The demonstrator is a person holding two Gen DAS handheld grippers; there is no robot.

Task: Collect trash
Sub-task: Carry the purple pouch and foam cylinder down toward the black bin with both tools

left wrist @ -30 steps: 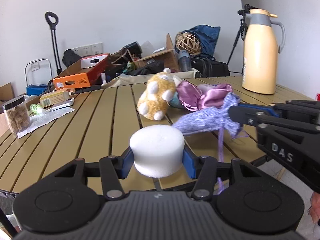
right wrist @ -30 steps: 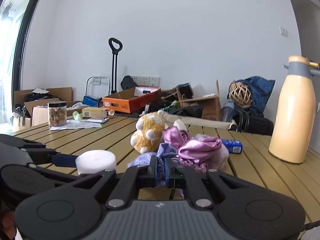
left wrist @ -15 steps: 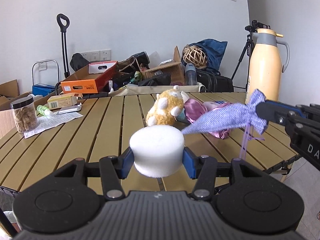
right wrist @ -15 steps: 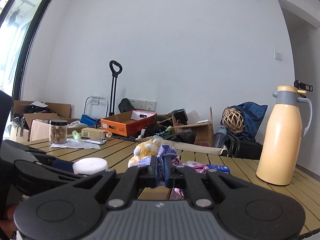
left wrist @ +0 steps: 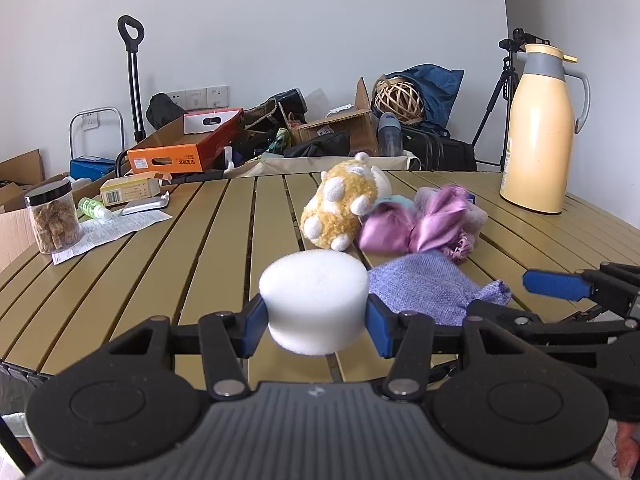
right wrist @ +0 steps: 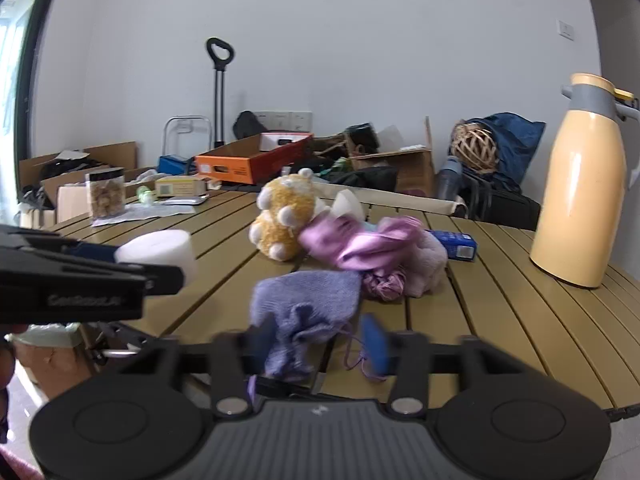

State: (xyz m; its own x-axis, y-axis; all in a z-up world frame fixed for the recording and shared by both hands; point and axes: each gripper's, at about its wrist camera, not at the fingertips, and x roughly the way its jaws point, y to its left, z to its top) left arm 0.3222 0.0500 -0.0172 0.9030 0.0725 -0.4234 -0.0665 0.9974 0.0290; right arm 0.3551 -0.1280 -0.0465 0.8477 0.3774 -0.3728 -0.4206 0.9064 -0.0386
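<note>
My left gripper [left wrist: 316, 322] is shut on a white foam cylinder [left wrist: 314, 300], held just above the near edge of the slatted table [left wrist: 224, 248]; the cylinder also shows in the right wrist view [right wrist: 160, 248]. My right gripper [right wrist: 320, 344] is open, its jaws spread on either side of a blue-purple knit pouch [right wrist: 308, 308] that lies on the table's near edge. The pouch also shows in the left wrist view [left wrist: 428, 288], with one blue right fingertip [left wrist: 556, 285] beside it.
A yellow plush toy [left wrist: 340, 208], pink satin cloth [left wrist: 424, 224] and a small blue box [right wrist: 456, 245] lie mid-table. A cream thermos jug [left wrist: 540, 132] stands at the right. A snack jar [left wrist: 52, 216], paper and small boxes sit far left. Clutter lies behind the table.
My right gripper has opened and let go of the knit pouch, which dropped from the air onto the table's near edge. My left gripper still holds the foam cylinder.
</note>
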